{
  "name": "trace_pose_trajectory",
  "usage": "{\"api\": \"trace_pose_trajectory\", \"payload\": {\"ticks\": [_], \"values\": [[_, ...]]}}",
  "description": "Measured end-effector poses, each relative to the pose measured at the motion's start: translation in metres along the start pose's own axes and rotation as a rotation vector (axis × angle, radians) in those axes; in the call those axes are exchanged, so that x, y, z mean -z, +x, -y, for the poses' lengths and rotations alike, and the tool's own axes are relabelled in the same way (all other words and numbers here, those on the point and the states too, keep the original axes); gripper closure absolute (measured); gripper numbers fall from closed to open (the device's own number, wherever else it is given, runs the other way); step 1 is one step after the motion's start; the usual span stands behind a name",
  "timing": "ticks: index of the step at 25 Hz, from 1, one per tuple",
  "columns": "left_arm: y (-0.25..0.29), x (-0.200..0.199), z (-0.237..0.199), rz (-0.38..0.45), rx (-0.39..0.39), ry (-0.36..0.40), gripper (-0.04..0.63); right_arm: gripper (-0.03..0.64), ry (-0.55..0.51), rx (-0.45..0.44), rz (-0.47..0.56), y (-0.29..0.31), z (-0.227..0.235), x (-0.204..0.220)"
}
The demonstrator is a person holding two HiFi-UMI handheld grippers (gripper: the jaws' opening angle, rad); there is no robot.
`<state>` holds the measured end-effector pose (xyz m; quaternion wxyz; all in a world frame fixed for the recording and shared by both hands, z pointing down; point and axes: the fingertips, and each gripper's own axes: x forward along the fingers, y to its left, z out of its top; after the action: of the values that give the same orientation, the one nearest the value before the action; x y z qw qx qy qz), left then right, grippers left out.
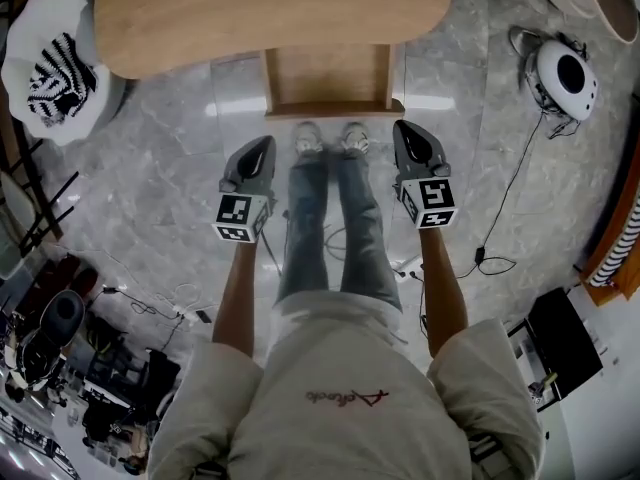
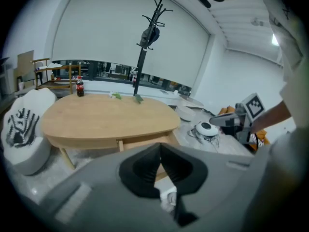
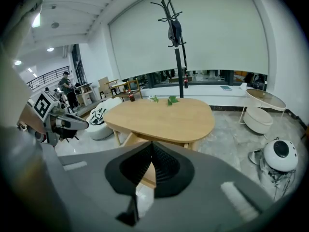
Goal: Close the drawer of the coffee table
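The oval wooden coffee table lies ahead of me, and its drawer stands pulled out toward my feet. My left gripper hovers short of the drawer's left front corner, shut and empty. My right gripper hangs short of the right front corner, also shut with nothing in it. Neither touches the drawer. In the left gripper view the shut left gripper points at the table and the drawer. The right gripper view shows the shut right gripper aimed at the table.
My legs and shoes stand between the grippers, just before the drawer front. A white pouf with a black-striped cushion sits left of the table. A round white device with a trailing cable lies at right. A coat stand rises behind the table.
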<state>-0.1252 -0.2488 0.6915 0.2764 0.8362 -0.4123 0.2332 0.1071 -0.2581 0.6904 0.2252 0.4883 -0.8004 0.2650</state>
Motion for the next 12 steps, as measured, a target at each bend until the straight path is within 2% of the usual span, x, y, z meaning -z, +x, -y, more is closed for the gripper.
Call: {"api": "trace_pose_trajectory", "payload": {"ticks": [7,12], "values": [[0.053,0.073,-0.016,-0.046,0.022,-0.033,0.595,0.611,0.038,-0.02,-0.054,0.05,0.01,0.077],[0.083,0.136,-0.025,-0.08,0.008,-0.052,0.595,0.611,0.063,-0.034,-0.094,0.076,0.011,0.143]]}}
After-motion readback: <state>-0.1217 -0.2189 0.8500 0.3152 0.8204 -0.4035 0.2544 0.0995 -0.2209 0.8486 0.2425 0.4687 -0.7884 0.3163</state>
